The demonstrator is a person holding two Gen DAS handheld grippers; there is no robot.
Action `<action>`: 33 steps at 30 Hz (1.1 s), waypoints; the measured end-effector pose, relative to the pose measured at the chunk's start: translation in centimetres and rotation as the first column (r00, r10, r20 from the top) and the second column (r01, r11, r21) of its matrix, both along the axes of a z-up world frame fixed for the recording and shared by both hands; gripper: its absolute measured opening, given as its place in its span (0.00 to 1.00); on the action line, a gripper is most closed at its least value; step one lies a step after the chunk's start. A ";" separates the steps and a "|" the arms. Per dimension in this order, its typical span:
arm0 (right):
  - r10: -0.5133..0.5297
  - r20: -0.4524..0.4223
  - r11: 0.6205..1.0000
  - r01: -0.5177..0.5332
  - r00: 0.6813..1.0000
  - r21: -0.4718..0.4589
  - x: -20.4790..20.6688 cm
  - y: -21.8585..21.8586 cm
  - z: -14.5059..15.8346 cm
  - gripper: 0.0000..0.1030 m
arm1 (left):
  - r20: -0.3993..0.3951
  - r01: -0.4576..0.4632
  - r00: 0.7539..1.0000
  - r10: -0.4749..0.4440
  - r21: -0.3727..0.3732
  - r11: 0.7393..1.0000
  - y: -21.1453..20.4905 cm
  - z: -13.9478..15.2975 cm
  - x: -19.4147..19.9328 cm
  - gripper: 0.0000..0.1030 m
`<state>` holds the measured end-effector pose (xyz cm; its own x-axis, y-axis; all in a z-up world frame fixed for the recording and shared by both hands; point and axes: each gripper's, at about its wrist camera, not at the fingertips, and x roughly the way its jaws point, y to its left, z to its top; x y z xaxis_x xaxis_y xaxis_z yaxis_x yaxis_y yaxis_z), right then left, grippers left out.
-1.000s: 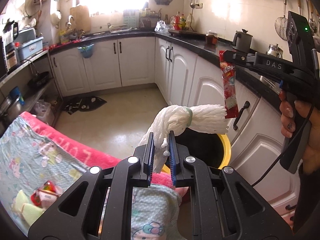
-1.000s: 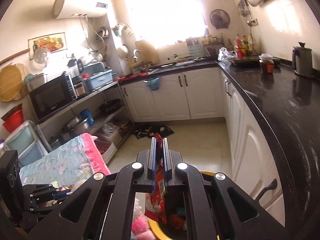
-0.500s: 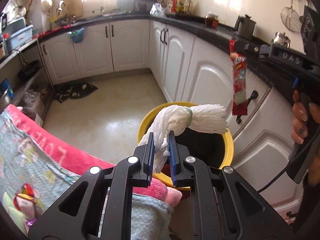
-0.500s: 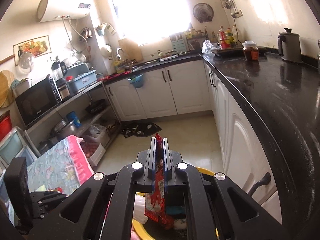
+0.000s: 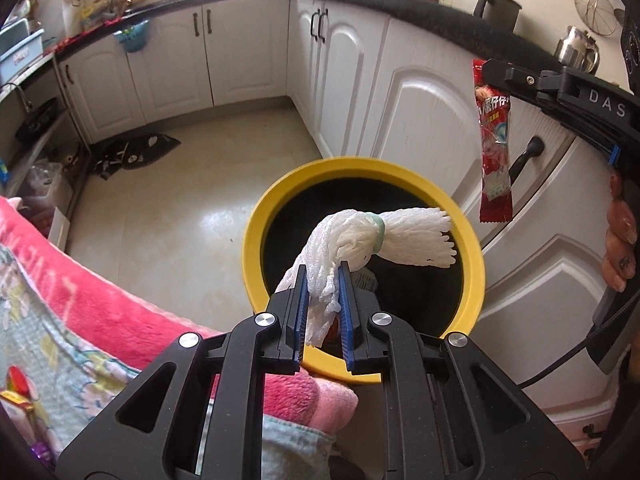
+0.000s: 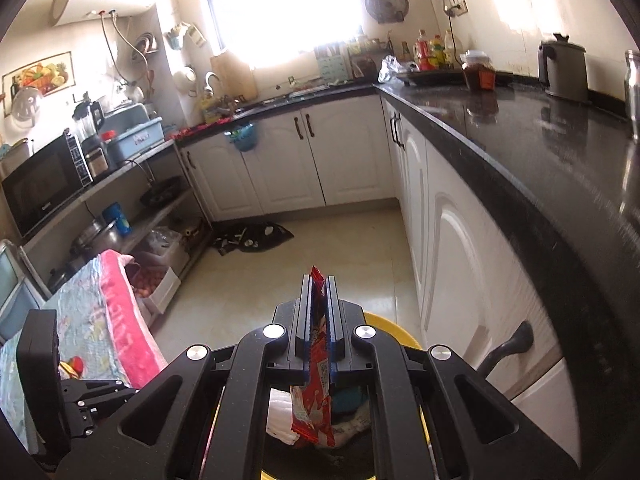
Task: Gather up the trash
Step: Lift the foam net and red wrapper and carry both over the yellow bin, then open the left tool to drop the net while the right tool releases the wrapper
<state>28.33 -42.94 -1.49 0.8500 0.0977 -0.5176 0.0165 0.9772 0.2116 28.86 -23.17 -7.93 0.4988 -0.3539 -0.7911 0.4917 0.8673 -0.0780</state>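
My left gripper (image 5: 323,276) is shut on a white foam net (image 5: 360,240) tied with a green band, held over the open mouth of the yellow bin (image 5: 280,208). My right gripper (image 6: 319,284) is shut on a red snack wrapper (image 6: 314,408) that hangs down above the bin (image 6: 396,326). In the left wrist view the wrapper (image 5: 494,152) hangs from the right gripper (image 5: 486,70) above the bin's right rim. Some trash lies at the bin's bottom.
A table with a pink and blue blanket (image 5: 100,320) stands left of the bin, with a small wrapper (image 5: 18,396) on it. White cabinets (image 5: 420,112) with a black countertop (image 6: 540,140) run along the right. A dark rag (image 5: 136,150) lies on the tiled floor.
Both grippers have moved forward and down toward the bin. The foam net now hangs over the bin's mouth. The wrapper is lower, near the right rim.
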 end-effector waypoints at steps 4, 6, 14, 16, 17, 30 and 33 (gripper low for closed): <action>0.003 -0.031 1.000 -0.003 1.000 -0.014 0.8 0.4 -1.5 0.08 | -0.021 -0.003 1.000 0.003 0.003 1.000 -0.1 -1.1 0.3 0.11; 0.003 -0.046 1.000 -0.003 0.999 -0.019 1.1 0.6 -2.2 0.08 | -0.027 -0.003 1.000 0.003 0.000 1.000 0.0 -1.4 0.3 0.11; -0.001 -0.096 1.000 -0.002 0.995 -0.026 1.7 0.8 -4.0 0.26 | -0.024 -0.049 0.999 0.048 -0.020 0.999 1.1 -1.6 0.5 0.34; -0.004 -0.099 1.000 0.002 0.995 -0.023 1.7 0.7 -4.1 0.30 | -0.022 -0.059 0.998 0.059 -0.027 0.998 1.7 -1.5 0.4 0.38; -0.009 -0.102 1.000 0.007 0.995 -0.025 1.7 0.7 -4.2 0.32 | -0.016 -0.066 0.998 0.066 -0.024 0.998 1.9 -1.4 0.3 0.41; -0.001 -0.059 0.997 -0.004 0.998 -0.082 -0.7 3.0 -2.4 0.61 | 0.058 -0.161 0.984 0.166 -0.089 0.983 6.1 2.2 -1.4 0.83; -0.001 -0.041 0.996 -0.002 0.999 -0.090 -1.4 3.4 -1.8 0.64 | 0.068 -0.185 0.979 0.194 -0.113 0.976 7.2 3.1 -2.0 0.89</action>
<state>26.93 -39.51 -3.25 0.8277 0.0498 -0.5590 0.0229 0.9922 0.1222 26.86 -15.99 -4.83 0.6239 -0.3262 -0.7102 0.3273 0.9343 -0.1415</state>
